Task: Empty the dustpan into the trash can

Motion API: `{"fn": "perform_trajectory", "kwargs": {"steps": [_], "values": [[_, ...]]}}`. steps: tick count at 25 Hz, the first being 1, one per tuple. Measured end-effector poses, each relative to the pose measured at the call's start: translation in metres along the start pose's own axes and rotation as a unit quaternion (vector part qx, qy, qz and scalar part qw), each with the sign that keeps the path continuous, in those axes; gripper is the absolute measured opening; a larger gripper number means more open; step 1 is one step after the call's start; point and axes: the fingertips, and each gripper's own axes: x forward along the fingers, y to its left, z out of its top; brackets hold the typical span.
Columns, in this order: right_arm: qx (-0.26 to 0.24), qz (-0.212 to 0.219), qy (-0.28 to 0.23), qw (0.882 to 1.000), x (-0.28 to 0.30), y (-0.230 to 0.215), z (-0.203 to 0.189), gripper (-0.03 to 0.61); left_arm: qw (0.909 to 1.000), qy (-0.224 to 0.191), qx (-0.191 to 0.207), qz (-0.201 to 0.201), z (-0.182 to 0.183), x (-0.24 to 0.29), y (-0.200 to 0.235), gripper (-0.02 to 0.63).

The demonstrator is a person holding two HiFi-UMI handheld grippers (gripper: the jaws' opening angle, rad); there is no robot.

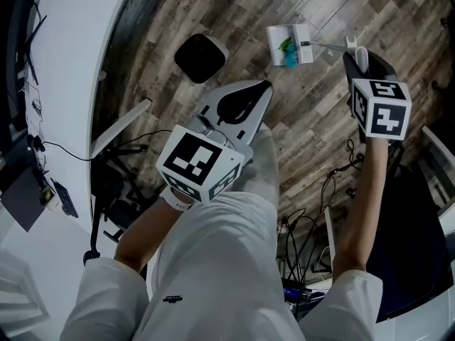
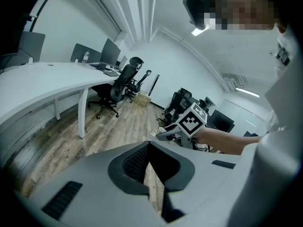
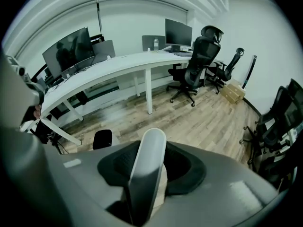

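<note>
- Plainly, the dustpan (image 1: pixel 276 38) stood on the wood floor (image 1: pixel 234 20) well ahead of the person, with teal debris (image 1: pixel 288 48) in it, so it was not yet emptied.
- Its long handle (image 3: pixel 147 164) rose to the right gripper (image 1: pixel 359 59), whose jaws stood partly apart around the white end. A sliver of floor showed beside it, so the pads seemed not yet pressed on.
- The black trash can (image 1: pixel 200 57) sat near the dustpan's left, likely so a short carry would do.
- The left gripper (image 1: pixel 261 89) hung closed and empty, apparently kept clear because one handle needs one grip.
</note>
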Motion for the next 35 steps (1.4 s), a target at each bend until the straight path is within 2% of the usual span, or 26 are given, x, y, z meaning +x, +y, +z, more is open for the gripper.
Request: {"fn": "perform_trajectory", "kwargs": {"steps": [3,6,18,23,31,33,35], "values": [[0.026,-0.012,0.011,1.000,-0.001,-0.004,-0.004,0.144,1.0000,0.001,-0.002,0.000,-0.002,-0.001,0.000,0.006],[0.030,-0.019,0.016,0.999,-0.003,-0.003,-0.009,0.141,1.0000,0.001,-0.002,0.000,-0.004,-0.002,0.001,0.008],[0.083,-0.063,-0.007,0.995,-0.016,-0.013,-0.022,0.117,1.0000,0.006,0.001,-0.006,-0.013,-0.012,-0.003,0.006],[0.103,-0.071,-0.023,0.992,-0.032,-0.011,-0.020,0.117,0.9995,0.007,0.005,-0.029,-0.015,-0.018,-0.010,0.006],[0.109,-0.073,-0.038,0.991,-0.069,0.010,-0.018,0.115,0.9963,0.015,-0.052,-0.066,-0.026,-0.025,-0.023,0.009],[0.108,-0.072,-0.040,0.991,-0.077,0.016,-0.017,0.115,0.9932,0.017,-0.084,-0.078,-0.032,-0.026,-0.025,0.011],[0.111,-0.071,-0.043,0.990,-0.085,0.024,-0.015,0.115,0.9861,0.014,-0.133,-0.098,-0.037,-0.025,-0.026,0.025]]}}
